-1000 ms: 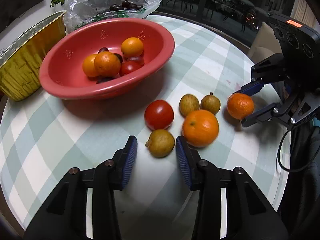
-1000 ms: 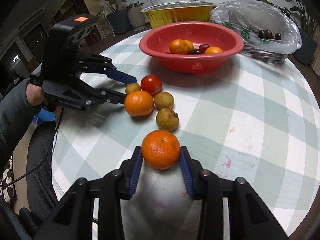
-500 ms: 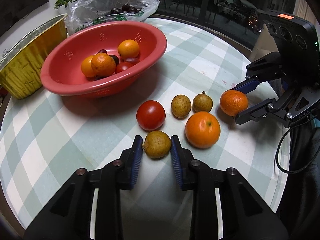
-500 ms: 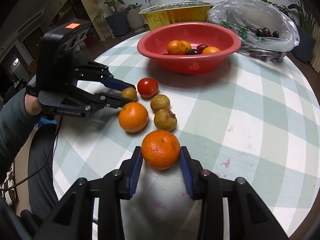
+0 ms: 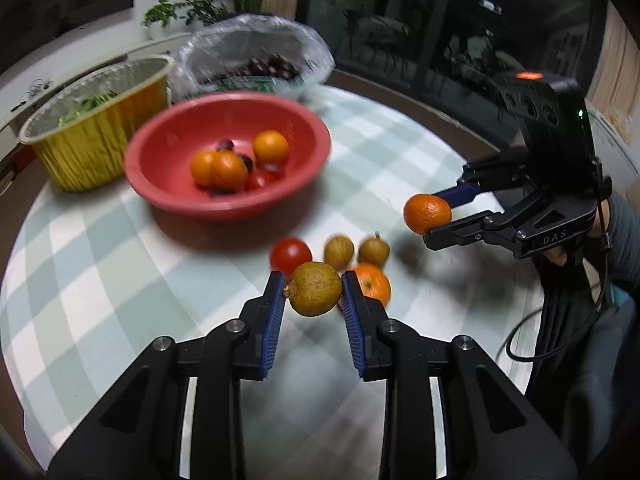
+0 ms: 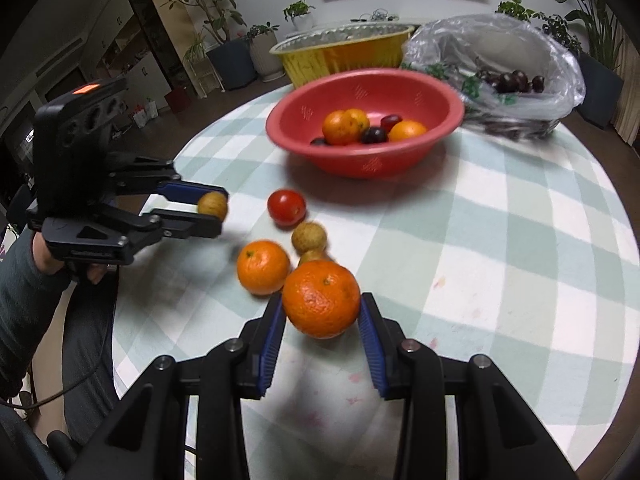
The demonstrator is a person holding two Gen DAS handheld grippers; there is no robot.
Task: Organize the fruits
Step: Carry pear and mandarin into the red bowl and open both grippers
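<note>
Left claw [image 5: 313, 294] clamped on a brown-green round fruit [image 5: 315, 289], rough skin, lifted off the tabletop [image 5: 100, 280]. Right claw [image 6: 322, 312] grips a tangerine [image 6: 321, 299], also raised. Loose on the checked cloth: tomato [image 6: 286, 207], orange [image 6: 263, 267], two brown fruits; one is mostly hidden behind the tangerine. Red bowl [image 6: 400, 80] is motion-blurred and holds oranges and dark fruit. Open cloth on the right, out to the tabletop's rim.
</note>
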